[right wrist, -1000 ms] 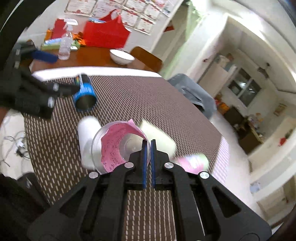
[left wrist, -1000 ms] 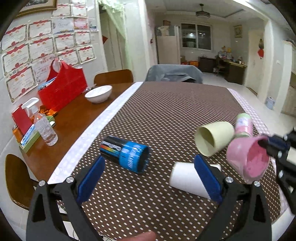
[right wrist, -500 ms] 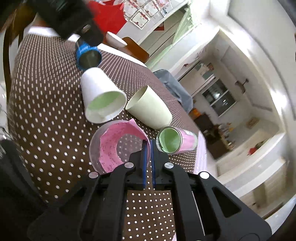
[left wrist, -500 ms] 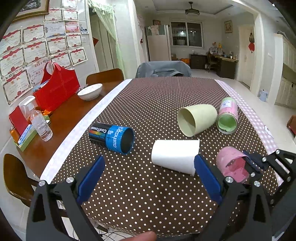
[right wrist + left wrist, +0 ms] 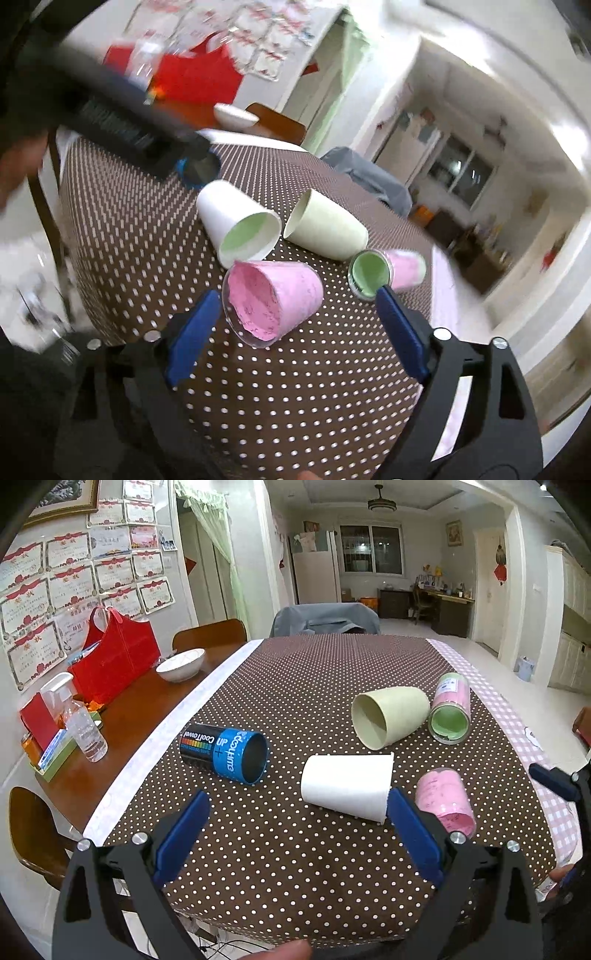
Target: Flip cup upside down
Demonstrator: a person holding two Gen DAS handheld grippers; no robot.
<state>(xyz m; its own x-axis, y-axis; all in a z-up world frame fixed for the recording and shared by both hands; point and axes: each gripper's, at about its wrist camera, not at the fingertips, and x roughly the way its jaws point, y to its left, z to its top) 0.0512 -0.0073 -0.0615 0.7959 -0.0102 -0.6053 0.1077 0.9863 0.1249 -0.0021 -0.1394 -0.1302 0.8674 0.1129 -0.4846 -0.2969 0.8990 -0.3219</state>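
Note:
A pink cup [image 5: 275,301] stands upside down on the dotted brown tablecloth [image 5: 280,387], rim down; it also shows in the left wrist view [image 5: 445,801]. My right gripper [image 5: 293,328] is open, its blue pads on either side of the cup and a little behind it, not touching. My left gripper [image 5: 295,834] is open and empty above the near table edge. A white cup [image 5: 347,786], a cream cup [image 5: 388,716], a pink-and-green cup [image 5: 448,709] and a blue-black cup [image 5: 225,753] lie on their sides.
On the bare wood at the left are a red bag [image 5: 118,657], a white bowl [image 5: 181,664], a spray bottle [image 5: 79,720] and a red box [image 5: 38,723]. Chairs stand at the far end [image 5: 325,618] and left [image 5: 29,834].
My right gripper, shut on the pink cup's rim, turned the cup over, set it rim-down on the cloth and opened. The left gripper stayed open and drew back a little.

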